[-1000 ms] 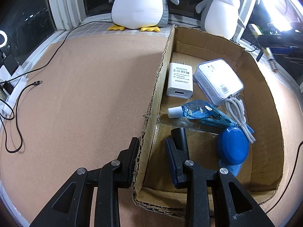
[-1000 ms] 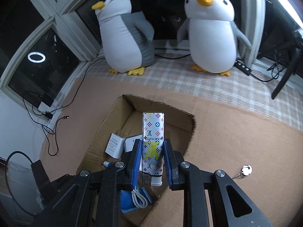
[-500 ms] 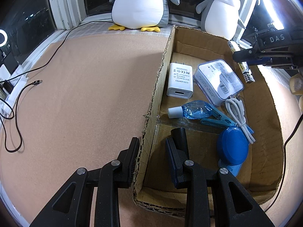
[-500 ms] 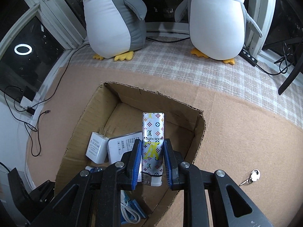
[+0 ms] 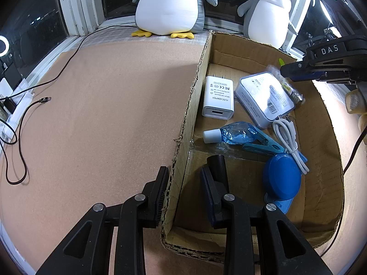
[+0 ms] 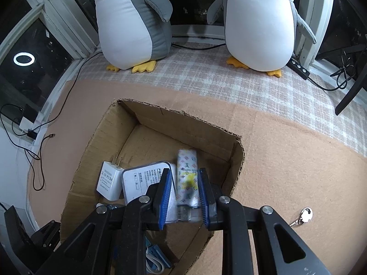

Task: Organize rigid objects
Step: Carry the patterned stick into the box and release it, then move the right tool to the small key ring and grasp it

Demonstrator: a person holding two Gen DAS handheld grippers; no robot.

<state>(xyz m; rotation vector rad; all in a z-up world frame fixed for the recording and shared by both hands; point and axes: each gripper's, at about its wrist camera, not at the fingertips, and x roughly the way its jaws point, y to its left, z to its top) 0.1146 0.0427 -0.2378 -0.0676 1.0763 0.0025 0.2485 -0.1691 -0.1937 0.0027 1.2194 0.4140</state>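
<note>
Now, lower centre of the right wrist view: right gripper [image 6: 183, 192] hangs over the cardboard box [image 6: 183, 123], jaws apart, wider than the patterned lighter [image 6: 187, 178] between them. Lighter is blurred and no pad touches it, so it reads as let go and dropping; cannot tell whether it has landed. In the left wrist view, right of centre, the lighter [image 5: 286, 87] shows against the edge of the white case [image 5: 263, 98], just below the right gripper [image 5: 298, 71] entering from the right edge.

Left gripper [image 5: 183, 190], bottom centre of its view, straddles the box's left wall [image 5: 195, 105]: one jaw outside on the bench [image 5: 103, 103], one inside. Whether the jaws actually press the wall is unclear; they stand apart by about its thickness and a gap. Likely purpose: steady the box during drops.

Already in the box: white charger [image 5: 218, 96] beside the case, small blue bottle [image 5: 231, 134], teal clip [image 5: 261, 146], white cable [image 5: 289, 137], blue round disc [image 5: 282, 178]. They lie loose and flat, side by side.

Lower right of the right wrist view: a key [image 6: 304, 216] lies on the bench outside the box, well apart from it. Judged as the item left to collect.

Two plush penguins [image 6: 133, 23] sit at the top of the frame by the window; soft, so probably not part of the job.
</note>
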